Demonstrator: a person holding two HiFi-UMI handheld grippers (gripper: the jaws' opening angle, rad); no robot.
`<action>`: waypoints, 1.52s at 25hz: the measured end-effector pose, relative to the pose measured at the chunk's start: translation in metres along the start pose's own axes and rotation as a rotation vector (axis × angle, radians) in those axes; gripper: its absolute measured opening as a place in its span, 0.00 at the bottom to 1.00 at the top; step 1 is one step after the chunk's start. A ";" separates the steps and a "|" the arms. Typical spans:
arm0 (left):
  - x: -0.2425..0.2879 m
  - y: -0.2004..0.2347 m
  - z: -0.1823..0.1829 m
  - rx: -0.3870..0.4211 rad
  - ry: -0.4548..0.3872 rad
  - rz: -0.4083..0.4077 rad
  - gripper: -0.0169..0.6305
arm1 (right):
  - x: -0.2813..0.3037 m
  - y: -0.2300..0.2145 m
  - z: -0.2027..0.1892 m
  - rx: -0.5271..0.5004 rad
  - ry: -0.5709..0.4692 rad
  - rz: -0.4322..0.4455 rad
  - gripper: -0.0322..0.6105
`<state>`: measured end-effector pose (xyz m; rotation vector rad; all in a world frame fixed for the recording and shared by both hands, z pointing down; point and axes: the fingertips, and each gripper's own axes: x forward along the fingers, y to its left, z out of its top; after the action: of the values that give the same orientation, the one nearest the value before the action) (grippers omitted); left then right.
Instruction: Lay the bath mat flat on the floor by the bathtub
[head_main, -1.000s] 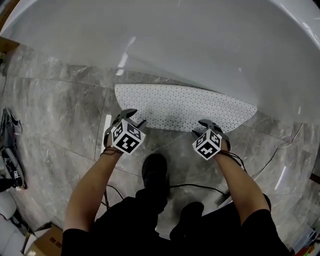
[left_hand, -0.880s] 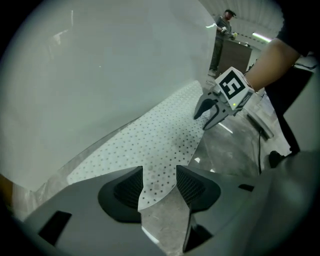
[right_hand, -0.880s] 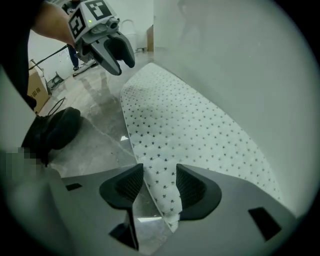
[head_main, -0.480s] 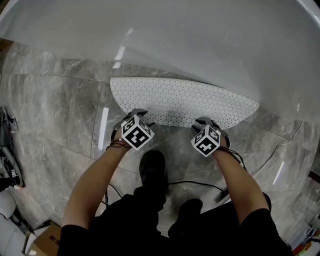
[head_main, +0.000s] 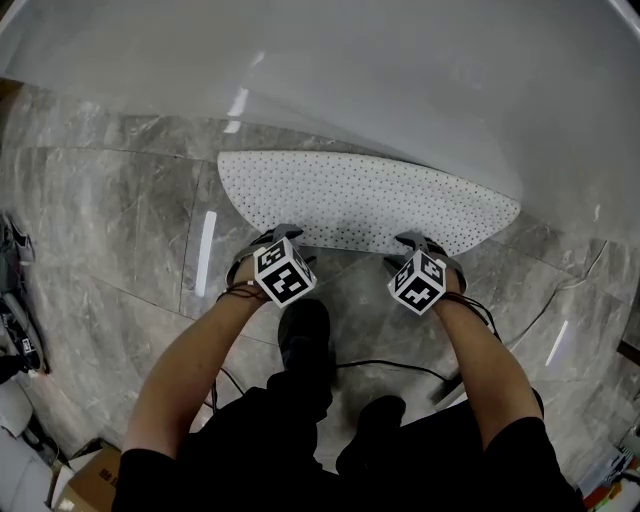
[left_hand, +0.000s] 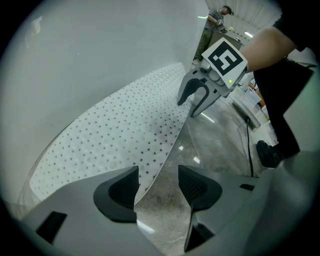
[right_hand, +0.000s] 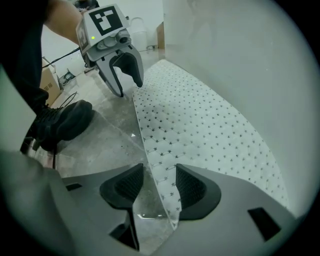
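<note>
Bath mat (head_main: 370, 200) edge lies between just-opened, parted fingers of left gripper (left_hand: 157, 184) and right gripper (right_hand: 159, 186)

Black sleeves (head_main: 150, 475), black shoes (head_main: 306, 335); grey hand-held grippers (left_hand: 157, 186), black-white marker cubes (head_main: 285, 275).

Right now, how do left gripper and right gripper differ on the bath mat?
Left gripper straddles the bath mat's near edge toward its left end, right gripper toward its right. Left gripper's stretch looks flatter; right gripper's curls up. Shared: jaws have just been opening, mat edge between them, unpinched.
</note>
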<state>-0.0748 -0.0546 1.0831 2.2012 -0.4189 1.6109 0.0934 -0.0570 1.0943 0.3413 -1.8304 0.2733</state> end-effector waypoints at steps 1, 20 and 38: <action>0.001 -0.001 0.000 0.005 0.003 -0.002 0.41 | -0.001 -0.001 0.001 -0.010 -0.009 -0.002 0.36; 0.011 -0.018 0.014 0.052 0.007 -0.028 0.41 | -0.004 -0.007 -0.017 0.027 -0.009 -0.039 0.53; 0.013 -0.009 0.044 0.163 -0.026 0.108 0.43 | -0.029 -0.038 0.001 0.179 -0.171 -0.018 0.11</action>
<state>-0.0298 -0.0673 1.0819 2.3588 -0.4349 1.7300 0.1139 -0.0901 1.0661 0.5187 -1.9746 0.4072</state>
